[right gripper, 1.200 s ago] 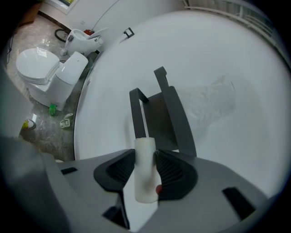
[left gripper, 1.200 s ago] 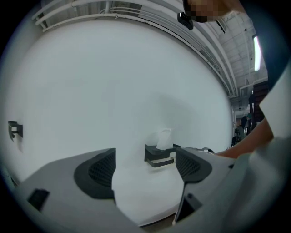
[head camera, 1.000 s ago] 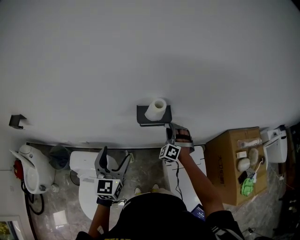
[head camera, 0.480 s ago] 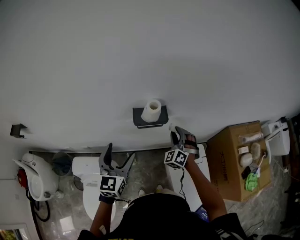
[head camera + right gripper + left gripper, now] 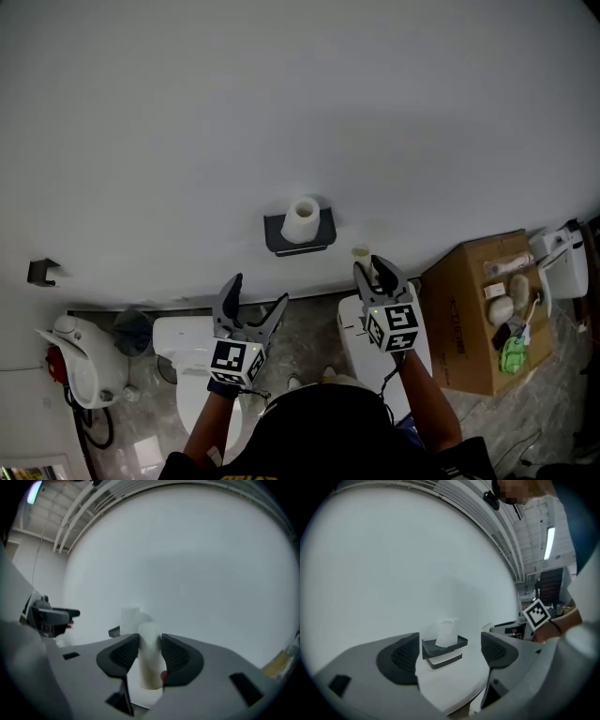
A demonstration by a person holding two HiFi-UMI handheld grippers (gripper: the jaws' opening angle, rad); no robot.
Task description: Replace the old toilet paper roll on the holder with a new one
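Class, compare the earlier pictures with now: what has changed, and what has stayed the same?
The right gripper, clamping the cardboard tube, drew away from the holder and rolled upright. The left gripper edged toward the wall, open. The paper roll stayed atop the holder.

Grey L gripper (image 5: 257,292) & R gripper (image 5: 375,272), blk ribbed pads (image 5: 401,658), b/w marker cubes (image 5: 394,326); dark top (image 5: 319,433) bottom centre.

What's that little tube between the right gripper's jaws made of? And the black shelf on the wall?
The pale beige tube looks like matte cardboard: dull, no shine. The black wall shelf seems painted metal, from its thin flat edges; plastic is possible.
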